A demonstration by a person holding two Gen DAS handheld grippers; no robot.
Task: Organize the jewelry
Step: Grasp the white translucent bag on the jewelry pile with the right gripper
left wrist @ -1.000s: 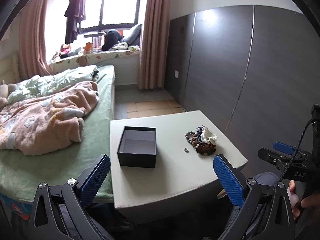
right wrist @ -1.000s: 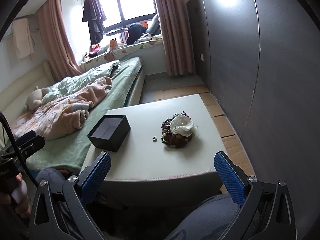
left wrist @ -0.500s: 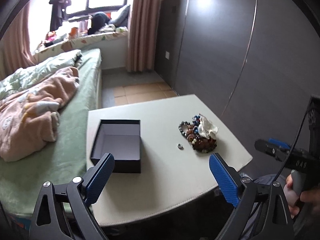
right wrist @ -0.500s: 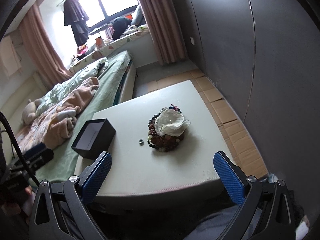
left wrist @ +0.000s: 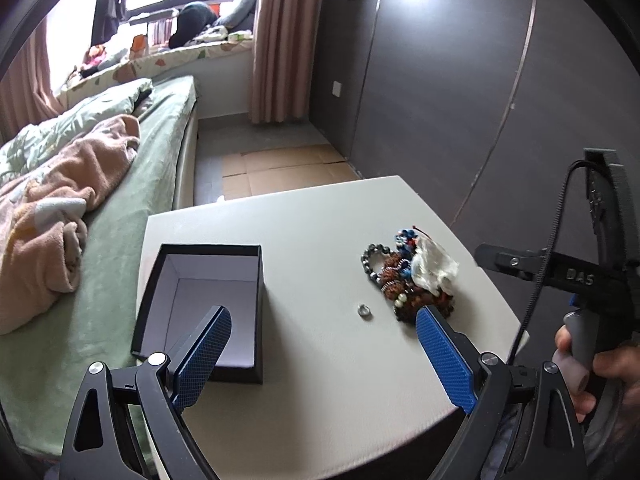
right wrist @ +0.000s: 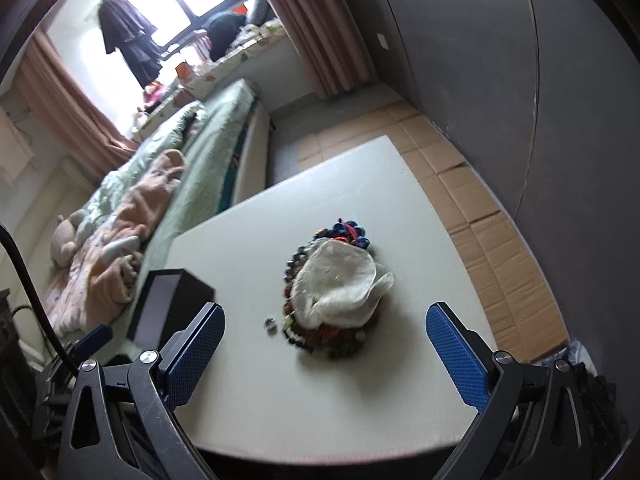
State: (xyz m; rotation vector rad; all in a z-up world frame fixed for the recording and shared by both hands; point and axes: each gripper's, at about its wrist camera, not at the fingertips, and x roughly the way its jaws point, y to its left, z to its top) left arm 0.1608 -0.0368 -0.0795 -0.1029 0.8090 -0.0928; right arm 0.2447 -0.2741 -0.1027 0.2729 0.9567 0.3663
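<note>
Jewelry point(right wrist: 334, 292) lay heaped beside the empty box point(left wrist: 204, 300) for sorting; left gripper point(left wrist: 322, 356), jaws just narrowing slightly, and right gripper point(right wrist: 326, 350) both gaped, grasping nothing.

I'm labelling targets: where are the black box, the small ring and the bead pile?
black box point(left wrist: 256, 304): left wrist view, right wall.
small ring point(left wrist: 364, 311): left wrist view, its middle.
bead pile point(right wrist: 332, 336): right wrist view, front beads.

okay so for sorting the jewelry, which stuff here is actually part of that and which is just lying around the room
Part of the job:
- pile of beaded bracelets
- small ring lying apart from the pile
- open black box, empty
- white pouch on top of the pile

Just lying about:
- pink blanket on the bed
- stuffed toy
- dark clothes hung at the window
- flattened cardboard on the floor
</note>
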